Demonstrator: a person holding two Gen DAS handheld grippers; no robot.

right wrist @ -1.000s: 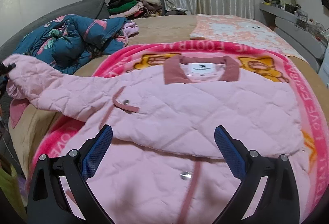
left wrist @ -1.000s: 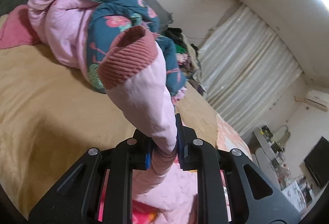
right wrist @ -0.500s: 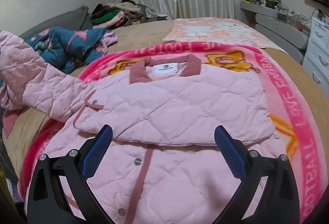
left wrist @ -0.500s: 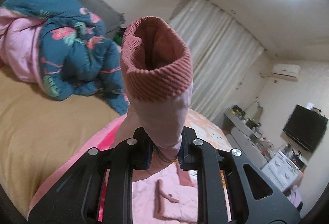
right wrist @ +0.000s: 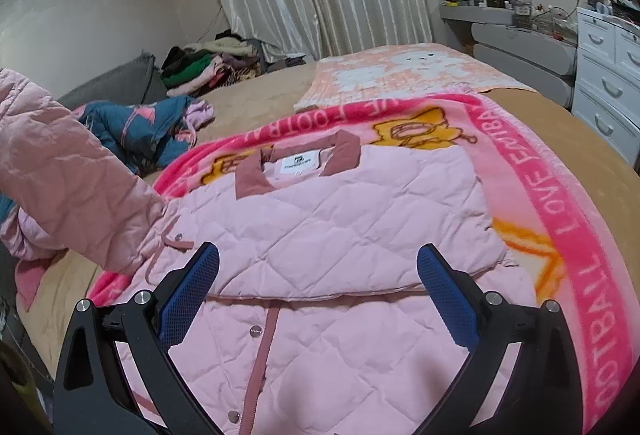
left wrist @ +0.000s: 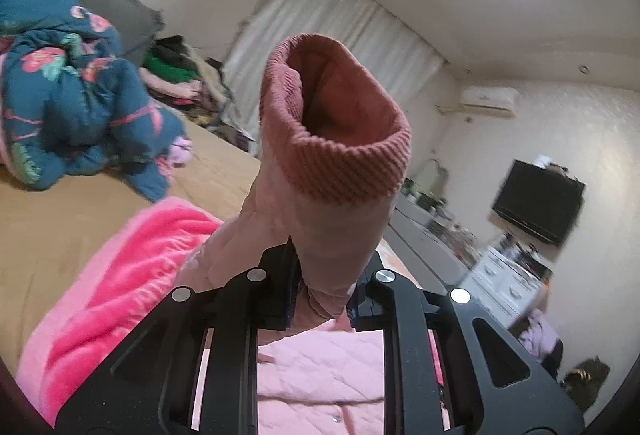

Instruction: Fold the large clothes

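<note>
The pink jacket's sleeve (left wrist: 320, 235) is pinched tight in the left tongs (left wrist: 324, 299), cuff pointed up. The right tongs (right wrist: 318, 287) are held wide open, nothing gripped, above the jacket (right wrist: 340, 231) spread on the bed (right wrist: 260, 103).

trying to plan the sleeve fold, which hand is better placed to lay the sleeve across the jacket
Left. The left gripper is already shut on the sleeve just below its cuff, lifted beside the jacket. The right gripper hangs open and empty over it.
</note>
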